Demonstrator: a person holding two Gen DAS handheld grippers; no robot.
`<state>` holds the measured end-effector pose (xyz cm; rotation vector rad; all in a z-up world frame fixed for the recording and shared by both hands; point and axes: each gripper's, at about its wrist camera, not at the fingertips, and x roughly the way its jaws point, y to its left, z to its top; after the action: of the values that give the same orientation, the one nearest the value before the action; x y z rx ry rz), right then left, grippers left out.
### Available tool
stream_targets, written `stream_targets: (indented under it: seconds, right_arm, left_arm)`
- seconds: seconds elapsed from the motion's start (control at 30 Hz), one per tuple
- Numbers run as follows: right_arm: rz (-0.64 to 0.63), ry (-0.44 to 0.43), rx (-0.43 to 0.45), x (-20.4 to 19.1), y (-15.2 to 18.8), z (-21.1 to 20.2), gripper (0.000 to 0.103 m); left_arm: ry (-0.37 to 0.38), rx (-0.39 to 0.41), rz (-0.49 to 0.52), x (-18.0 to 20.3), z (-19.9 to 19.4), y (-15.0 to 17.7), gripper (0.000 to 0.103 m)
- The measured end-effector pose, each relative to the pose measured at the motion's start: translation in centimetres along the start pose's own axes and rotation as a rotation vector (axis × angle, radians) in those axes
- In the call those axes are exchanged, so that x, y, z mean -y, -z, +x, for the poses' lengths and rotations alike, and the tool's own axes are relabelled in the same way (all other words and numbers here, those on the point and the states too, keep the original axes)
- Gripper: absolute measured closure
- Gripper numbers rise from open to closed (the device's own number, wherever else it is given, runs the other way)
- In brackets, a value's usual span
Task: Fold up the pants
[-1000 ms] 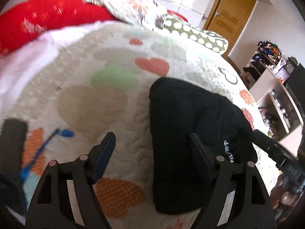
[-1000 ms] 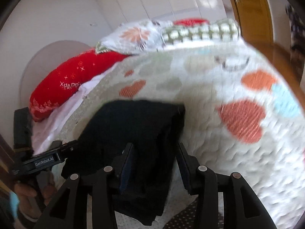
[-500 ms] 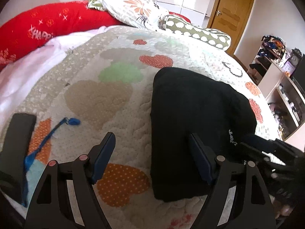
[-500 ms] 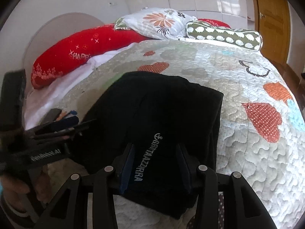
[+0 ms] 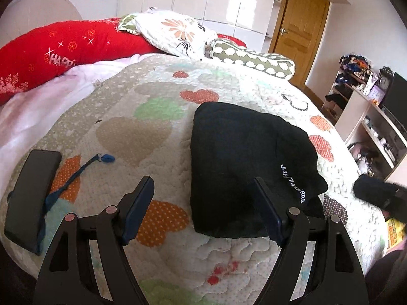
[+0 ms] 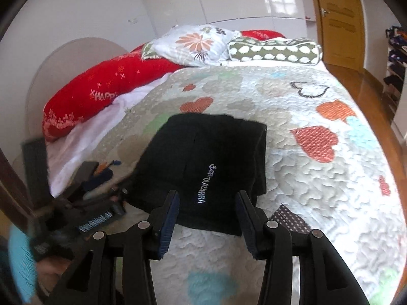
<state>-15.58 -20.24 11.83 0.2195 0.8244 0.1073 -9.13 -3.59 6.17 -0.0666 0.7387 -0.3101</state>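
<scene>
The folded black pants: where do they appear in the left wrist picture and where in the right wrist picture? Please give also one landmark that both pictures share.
Left wrist view: the folded black pants lie right of centre on the quilt, white lettering at their right edge.
Right wrist view: the pants lie at centre, just beyond the fingertips, lettering in the middle.
Shared landmark: the red pillow, upper left in both.

Matt black knit cloth on the folded pants (image 5: 244, 162), with white stitched lettering. Puckered, quilted cotton on the bedspread (image 5: 152, 137). Glossy white wardrobe doors (image 5: 229, 2); varnished wood door (image 5: 300, 25). Matt black, probably plastic, on the left hand-held gripper (image 5: 203, 203).
</scene>
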Motion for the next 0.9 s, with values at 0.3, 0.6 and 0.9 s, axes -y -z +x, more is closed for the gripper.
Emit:
stream_targets:
  seconds: [0.3, 0.6, 0.9]
  right_arm:
    - [0.076, -0.117, 0.088, -3.7, -4.9, -5.1, 0.052]
    - [0.024, -0.169, 0.040, -5.7, -4.4, -3.3, 0.050]
    - [0.041, -0.188, 0.020, -3.5, -4.1, -1.6, 0.041]
  left_arm:
    - [-0.005, 0.036, -0.002, -0.6, 0.3, 0.5, 0.024]
    - [-0.018, 0.044, 0.009, -0.4, 0.4, 0.9, 0.024]
    - [-0.076, 0.043, 0.025, 0.3, 0.6, 1.0, 0.024]
